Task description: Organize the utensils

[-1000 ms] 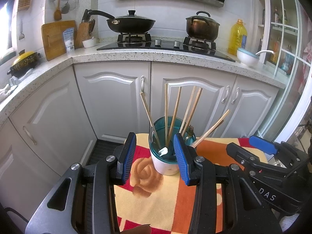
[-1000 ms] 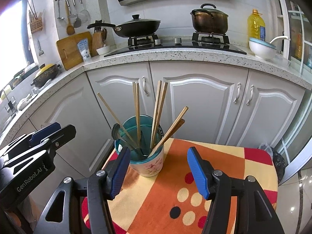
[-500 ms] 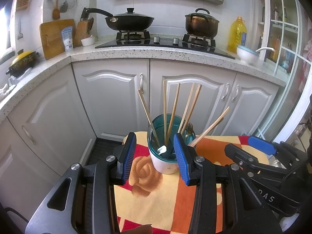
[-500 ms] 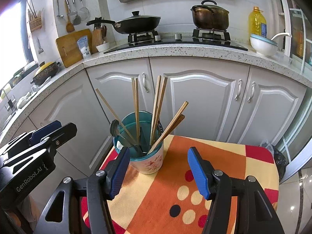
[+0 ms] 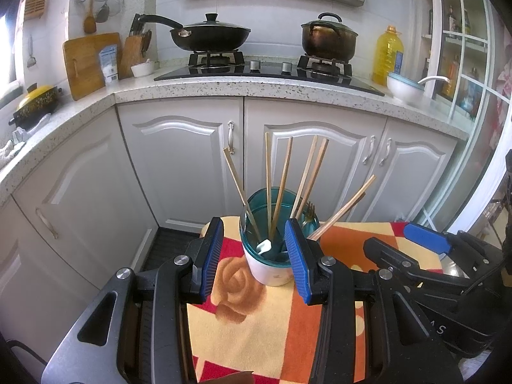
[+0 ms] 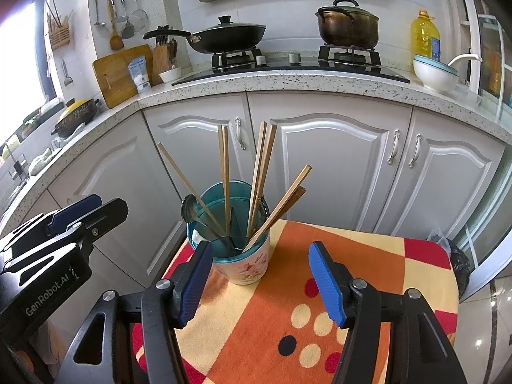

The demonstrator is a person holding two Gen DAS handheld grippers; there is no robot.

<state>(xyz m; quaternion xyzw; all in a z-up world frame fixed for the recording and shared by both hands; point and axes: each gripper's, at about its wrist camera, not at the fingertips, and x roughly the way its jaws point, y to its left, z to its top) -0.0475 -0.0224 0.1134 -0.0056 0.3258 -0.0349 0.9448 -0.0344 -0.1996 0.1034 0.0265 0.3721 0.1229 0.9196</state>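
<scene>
the utensil cup (image 5: 272, 262) sits at the tabletop's (image 6: 368, 256) far-left edge; open cloth to its right. left gripper (image 5: 252, 256) and right gripper (image 6: 260, 280) fingers wide, empty. casing reads "genrobot.ai".

Left wrist view: taken from just behind the cup (image 5: 268, 256) of chopsticks, close to it, looking forward and downward across the patterned cloth (image 5: 243, 329) toward the cabinets and stove (image 5: 268, 67) beyond. The cup sits centred between this camera's own jaws. Right wrist view: taken from behind the cup (image 6: 243, 262) and to its right, near it, facing the same cabinets and stove (image 6: 288, 64); the cup lies left of centre. Shared field: cup, cloth (image 6: 272, 320), cabinets, worktop (image 5: 224, 86) and stove. Each view catches the other gripper beside the cup.
</scene>
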